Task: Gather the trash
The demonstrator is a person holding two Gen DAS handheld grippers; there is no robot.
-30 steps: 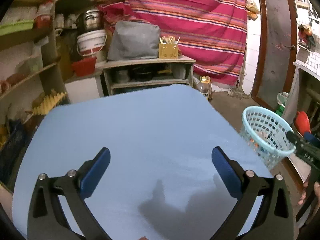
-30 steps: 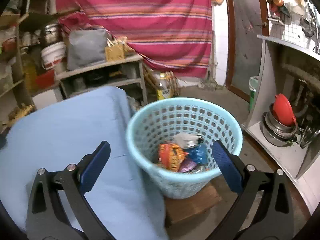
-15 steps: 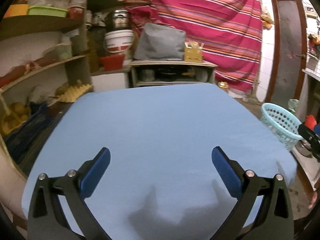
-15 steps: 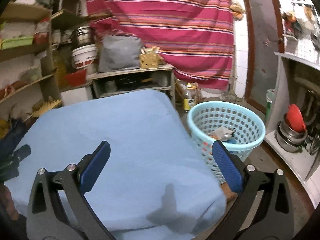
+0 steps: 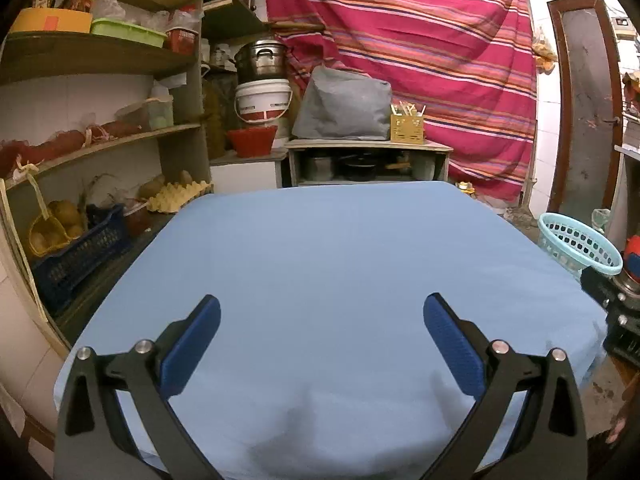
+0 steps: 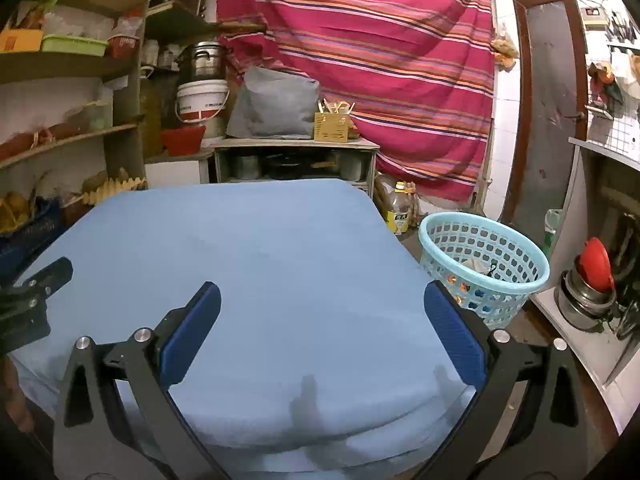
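Note:
A light blue mesh basket (image 6: 482, 266) stands on the floor to the right of the table, with crumpled wrappers (image 6: 478, 266) inside; in the left wrist view the basket (image 5: 576, 246) shows at the right edge. The table under a blue cloth (image 5: 328, 264) carries no loose item that I can see. My left gripper (image 5: 320, 340) is open above the near part of the cloth, nothing between its blue pads. My right gripper (image 6: 320, 336) is open too, empty, over the cloth (image 6: 256, 264) and left of the basket.
Shelves (image 5: 92, 136) with crates, egg trays and tubs line the left side. A low cabinet (image 5: 368, 160) with a grey bag stands behind the table before a striped curtain (image 5: 420, 60). Pots and a red lid (image 6: 596, 272) sit on a low shelf at the right. A bottle (image 6: 398, 216) stands on the floor.
Both grippers have pulled back and up from the basket side toward the near edge of the table. The basket now looks smaller and farther off. Both stayed open and empty.

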